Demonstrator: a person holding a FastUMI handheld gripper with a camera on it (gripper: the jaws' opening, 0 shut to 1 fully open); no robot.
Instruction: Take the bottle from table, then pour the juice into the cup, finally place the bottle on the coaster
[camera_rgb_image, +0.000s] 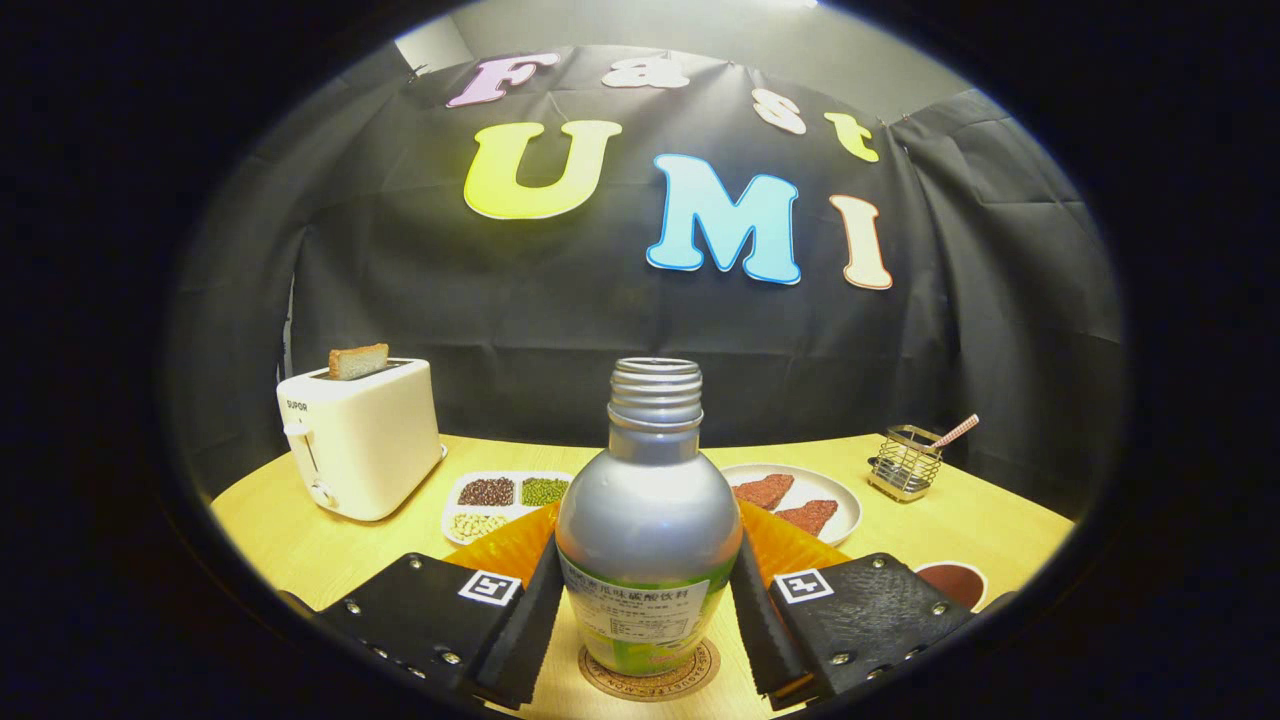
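A silver bottle (648, 500) with a green label and no cap stands upright on a round cork coaster (652, 688). My gripper (646, 545) is shut on the bottle, with a finger pressed against each side of its wide body. A white cup (952, 582) holding dark reddish liquid sits on the table just outside the right finger.
An orange fluted dish (500, 548) lies right behind the bottle. Beyond it are a divided tray of beans (505, 497) and a white plate (835, 495) with reddish pieces. A white toaster (360, 440) with a slice in it stands far left, a wire holder (908, 462) far right.
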